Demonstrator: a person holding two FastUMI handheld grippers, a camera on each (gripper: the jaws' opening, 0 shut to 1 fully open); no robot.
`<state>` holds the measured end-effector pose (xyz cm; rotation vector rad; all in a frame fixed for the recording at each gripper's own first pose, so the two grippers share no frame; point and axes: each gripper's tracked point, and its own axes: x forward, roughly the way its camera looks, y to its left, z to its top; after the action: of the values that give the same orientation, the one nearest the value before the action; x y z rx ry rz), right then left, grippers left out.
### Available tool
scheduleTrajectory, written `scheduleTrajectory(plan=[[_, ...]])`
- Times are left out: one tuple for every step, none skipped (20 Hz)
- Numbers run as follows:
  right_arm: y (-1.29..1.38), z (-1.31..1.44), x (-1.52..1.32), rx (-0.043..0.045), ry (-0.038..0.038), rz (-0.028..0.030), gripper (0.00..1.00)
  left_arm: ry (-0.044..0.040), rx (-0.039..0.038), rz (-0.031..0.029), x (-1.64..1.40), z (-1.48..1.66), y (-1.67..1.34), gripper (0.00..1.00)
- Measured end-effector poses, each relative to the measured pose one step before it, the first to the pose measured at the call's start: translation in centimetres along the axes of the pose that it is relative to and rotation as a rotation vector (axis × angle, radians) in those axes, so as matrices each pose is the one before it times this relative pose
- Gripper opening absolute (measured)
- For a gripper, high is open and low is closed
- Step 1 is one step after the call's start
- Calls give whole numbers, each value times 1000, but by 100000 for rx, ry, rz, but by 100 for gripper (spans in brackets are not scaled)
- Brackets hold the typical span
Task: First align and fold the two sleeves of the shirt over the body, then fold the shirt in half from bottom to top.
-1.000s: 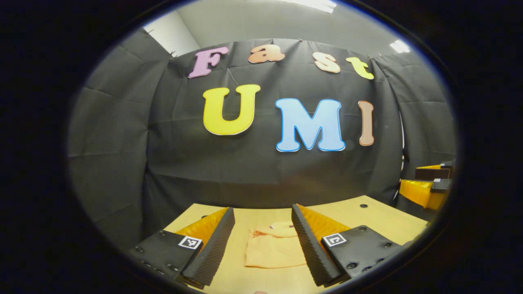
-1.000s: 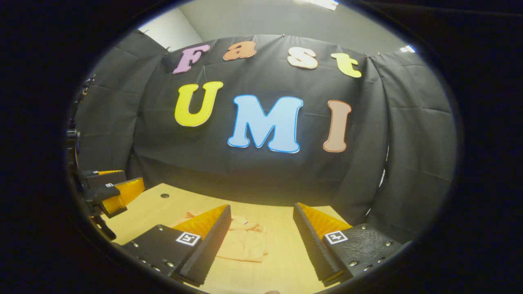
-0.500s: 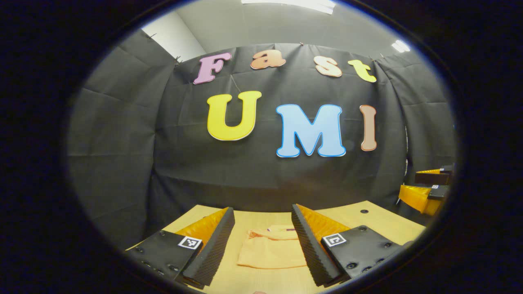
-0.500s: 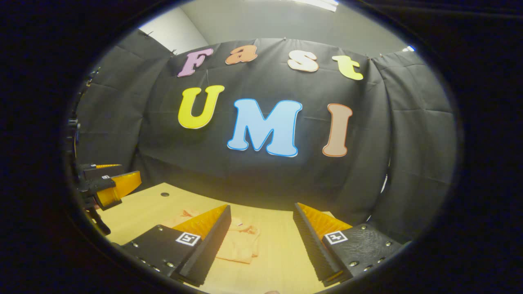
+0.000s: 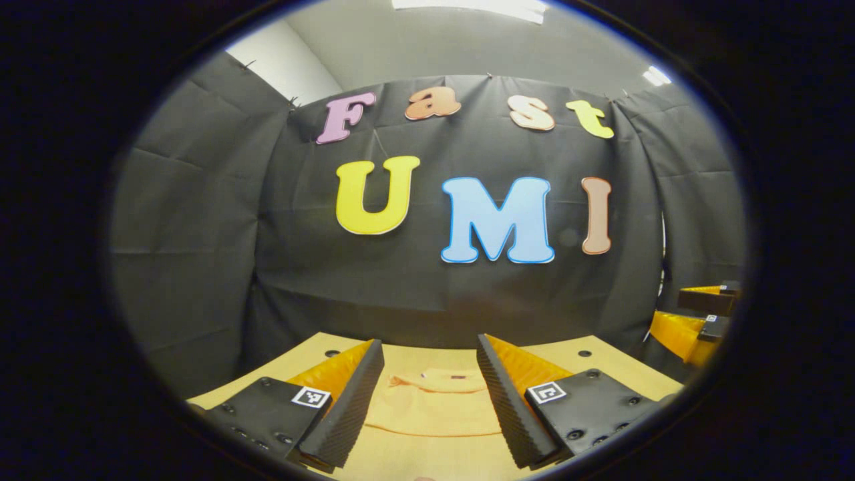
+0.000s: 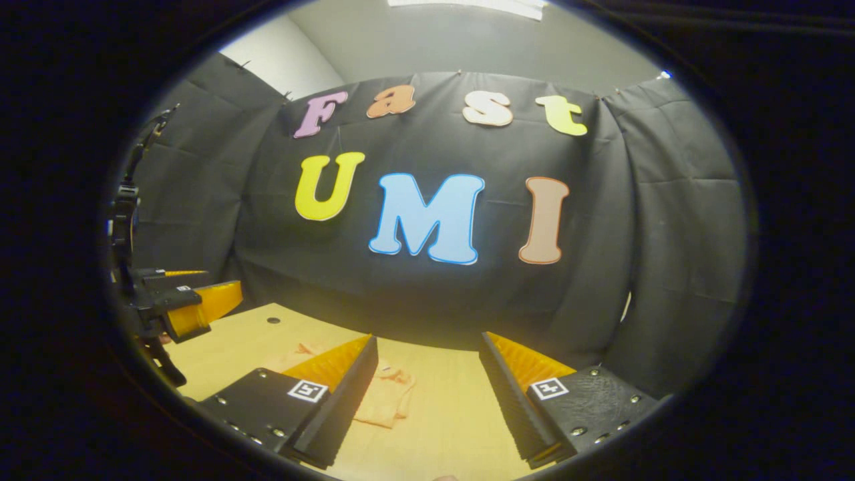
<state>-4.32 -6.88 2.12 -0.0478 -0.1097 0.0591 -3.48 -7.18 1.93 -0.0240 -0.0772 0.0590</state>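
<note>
left gripper view: folded shirt [image 5: 434, 407] flat on wooden table [image 5: 601, 367]; both tools wide apart, holding nothing.

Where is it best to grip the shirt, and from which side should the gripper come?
Probably the near hem of the shirt, taken from the near side with the open left gripper low. The shirt lies flat on the table, collar away, so that edge is the one exposed.
</note>
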Motion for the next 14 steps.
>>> scheduleTrajectory(plan=[[-243,127,-280,1024,-128,299,95,-122,414,-197,-186,181,-505,93],[-200,-180,-56,821,142,216,94,-245,336,-294,-175,185,-474,93],[-401,50,-187,569,-84,-121,94,-69,380,-311,-17,125,-584,93],[-485,52,-111,469,-163,-312,94,-126,655,-128,-41,123,-478,93],[-341,155,-275,320,-268,-172,94,-208,584,-135,-109,53,-371,93],[-309,-30,-197,243,-272,-31,95,67,406,-349,-236,18,-435,93],[-355,7,-231,177,-86,43,95,-66,280,40,-119,-34,-315,93],[-373,6,-214,281,-163,52,95,-2,187,5,-134,-50,-475,93],[-350,-52,-172,350,77,124,95,-25,81,79,-233,-39,-504,93],[-323,-159,-9,293,-140,261,95,-91,72,203,-232,-46,-459,93],[-368,48,-248,-6,91,186,94,-20,19,187,-213,-67,-445,93],[-547,-132,-175,-195,42,32,94,66,-32,-1,-73,-135,-526,93],[-400,-29,-184,-179,-159,69,95,120,-37,373,-269,-100,-394,93],[-390,-108,-81,-125,162,14,95,-115,-246,357,-206,-102,-428,93]])
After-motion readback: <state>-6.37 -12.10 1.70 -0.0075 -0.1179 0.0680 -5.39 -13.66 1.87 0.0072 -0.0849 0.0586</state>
